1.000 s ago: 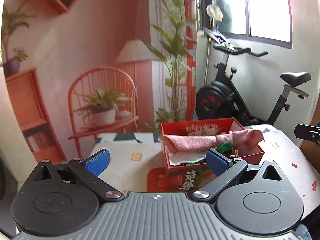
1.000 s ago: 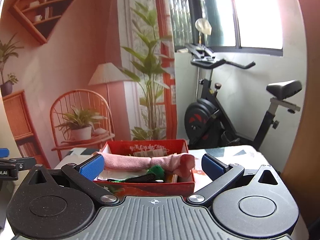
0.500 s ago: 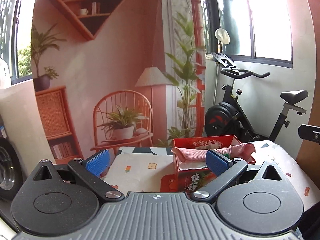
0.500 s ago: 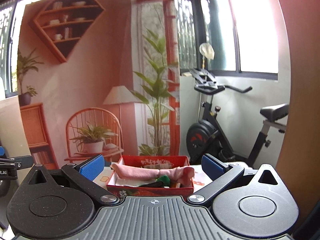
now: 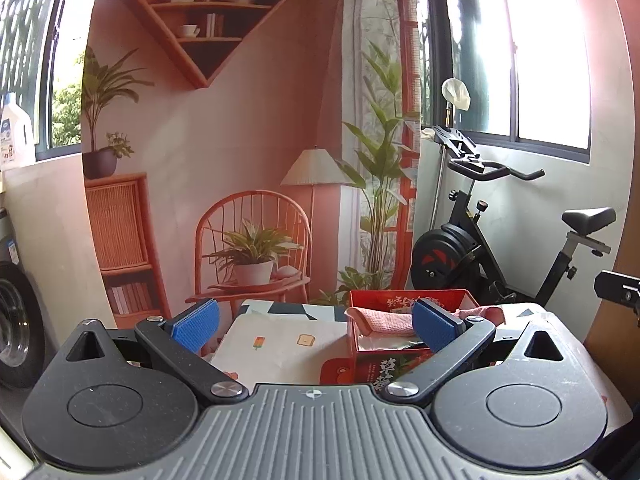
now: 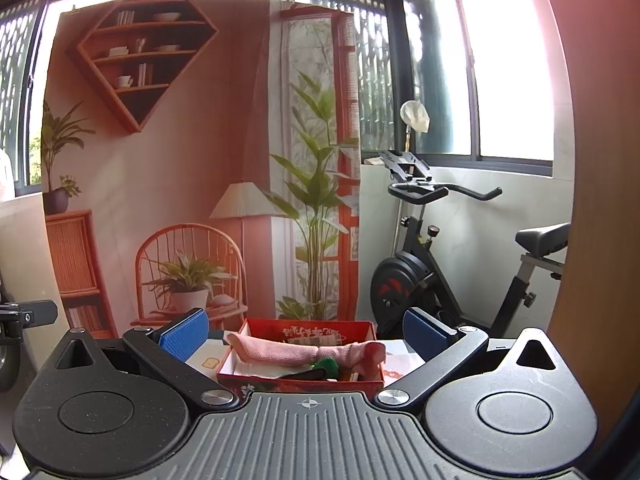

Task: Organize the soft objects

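A red box [image 6: 256, 382] stands on the table with a pink cloth [image 6: 288, 354] draped across its top and green and black soft items [image 6: 326, 368] under it. The box [image 5: 370, 372] and cloth [image 5: 384, 320] also show in the left wrist view. My left gripper [image 5: 316, 326] is open and empty, held back from the table, with the box behind its right finger. My right gripper [image 6: 306, 334] is open and empty, facing the box from a distance.
The table has a white cloth [image 5: 280, 344] with small prints. An exercise bike [image 6: 432, 272] stands behind the table on the right. A printed backdrop [image 6: 180, 180] with a chair and plants hangs behind. A wooden panel [image 6: 592, 240] is at the far right.
Both grippers have pulled back and up from the red box, which now looks smaller and lower in both views. Both stay open and empty.
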